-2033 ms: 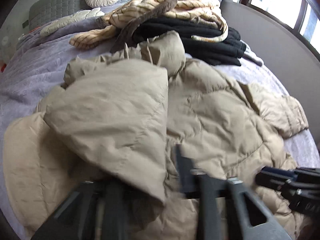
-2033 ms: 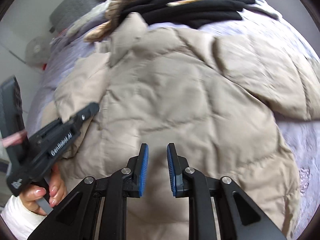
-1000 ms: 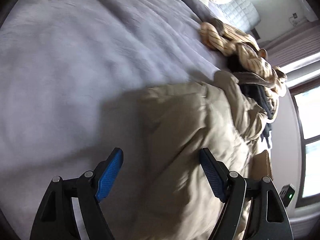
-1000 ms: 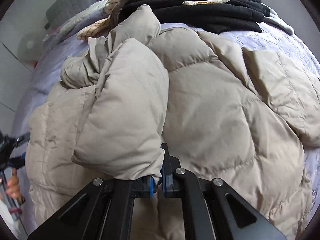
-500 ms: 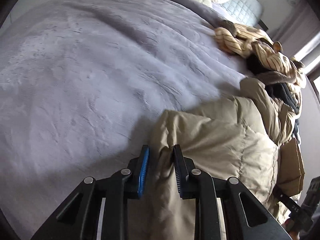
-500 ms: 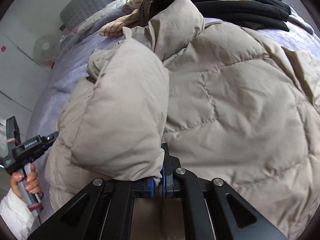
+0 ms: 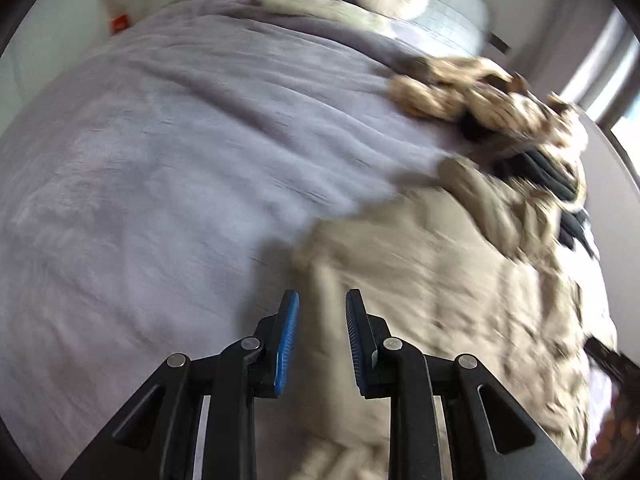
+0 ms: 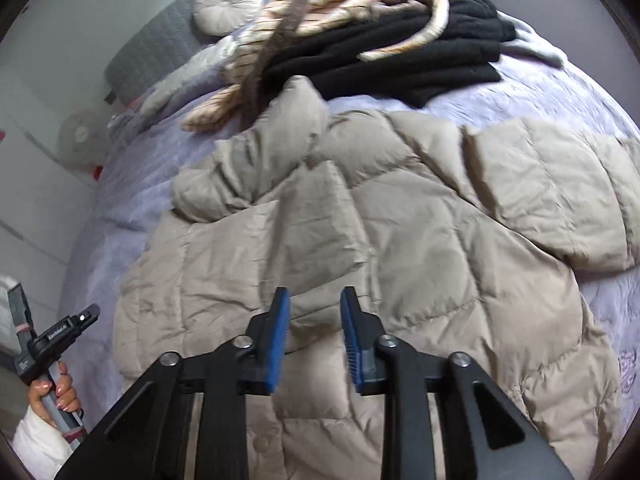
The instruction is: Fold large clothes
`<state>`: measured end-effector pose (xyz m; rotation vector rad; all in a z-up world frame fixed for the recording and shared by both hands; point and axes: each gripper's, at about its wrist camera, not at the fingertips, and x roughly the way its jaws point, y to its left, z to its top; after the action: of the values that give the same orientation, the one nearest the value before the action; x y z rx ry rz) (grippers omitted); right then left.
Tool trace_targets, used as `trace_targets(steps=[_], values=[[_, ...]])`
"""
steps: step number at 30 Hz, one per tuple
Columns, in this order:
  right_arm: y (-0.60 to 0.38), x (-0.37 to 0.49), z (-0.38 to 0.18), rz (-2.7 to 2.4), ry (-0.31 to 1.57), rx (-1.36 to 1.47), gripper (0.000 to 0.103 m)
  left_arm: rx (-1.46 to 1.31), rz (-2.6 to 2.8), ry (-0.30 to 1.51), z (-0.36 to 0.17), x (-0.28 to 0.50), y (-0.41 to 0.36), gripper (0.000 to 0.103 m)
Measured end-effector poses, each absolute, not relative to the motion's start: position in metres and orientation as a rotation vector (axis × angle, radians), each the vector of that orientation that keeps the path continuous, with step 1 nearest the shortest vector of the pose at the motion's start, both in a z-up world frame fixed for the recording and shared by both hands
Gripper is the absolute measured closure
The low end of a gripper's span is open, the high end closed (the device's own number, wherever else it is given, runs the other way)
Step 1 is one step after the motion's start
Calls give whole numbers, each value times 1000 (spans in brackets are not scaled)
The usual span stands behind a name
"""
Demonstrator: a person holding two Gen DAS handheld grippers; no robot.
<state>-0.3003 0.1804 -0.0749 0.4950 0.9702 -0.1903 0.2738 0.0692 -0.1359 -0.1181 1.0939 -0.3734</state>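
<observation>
Currently, coat: the beige puffer coat (image 8: 400,216) lies spread on the bed (image 7: 160,160), one sleeve folded across its front.
Right gripper (image 8: 314,332): fingers opening above the coat, nothing between them.
Left gripper (image 7: 322,340): narrow gap, apparently empty; blur leaves this uncertain.
Risk: springy padding may push the folded sleeve open again.

Home bedroom. Bed (image 8: 132,184) wearing lilac cover, quilted grey headboard (image 8: 160,36) standing behind, round tufted cushion (image 8: 228,5) leaning on it, clothes pile (image 8: 384,40) lying on top, window (image 7: 624,116) letting daylight in, fan (image 8: 82,138) standing by wall.
</observation>
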Motion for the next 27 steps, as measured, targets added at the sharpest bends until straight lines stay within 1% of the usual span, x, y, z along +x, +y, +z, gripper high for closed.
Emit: trace_targets(steps=[2, 4, 5, 6, 7, 8, 9, 14, 15, 20, 21, 22, 23, 24, 25, 27], values=[[180, -279, -78, -172, 997, 447, 77, -74, -375, 1116, -145, 262, 48, 77], [175, -267, -100, -191, 1073, 437, 78, -14, -318, 1144, -164, 257, 33, 77], [169, -262, -117, -213, 1117, 435, 81, 1, -294, 1159, -176, 256, 28, 77], [163, -260, -126, -219, 1133, 445, 88, 2, -282, 1167, -184, 256, 25, 77], [156, -258, -136, -221, 1116, 455, 90, -3, -274, 1168, -191, 256, 24, 77], [152, -257, -140, -222, 1103, 458, 95, -2, -266, 1165, -194, 257, 23, 77], [149, -256, -141, -229, 1096, 459, 97, 5, -260, 1162, -195, 258, 22, 77], [129, -267, -137, -269, 1099, 442, 96, 38, -245, 1169, -192, 259, 19, 77], [122, -272, -135, -296, 1111, 437, 89, 38, -236, 1173, -192, 259, 20, 77], [81, -297, -127, -293, 1112, 564, 88, 97, -262, 1170, -169, 242, 16, 76], [78, -298, -127, -288, 1112, 565, 84, 109, -268, 1167, -164, 237, 13, 61], [73, -302, -126, -279, 1113, 573, 81, 110, -269, 1159, -157, 229, 10, 27], [71, -304, -124, -275, 1114, 580, 75, 98, -264, 1135, -149, 223, 9, 16], [65, -306, -124, -268, 1115, 597, 70, 81, -265, 1102, -142, 215, 7, 13], [61, -309, -124, -263, 1115, 610, 69, 67, -276, 1083, -135, 208, 4, 13], [54, -314, -124, -253, 1118, 639, 67, 51, -301, 1113, -130, 196, -6, 13]])
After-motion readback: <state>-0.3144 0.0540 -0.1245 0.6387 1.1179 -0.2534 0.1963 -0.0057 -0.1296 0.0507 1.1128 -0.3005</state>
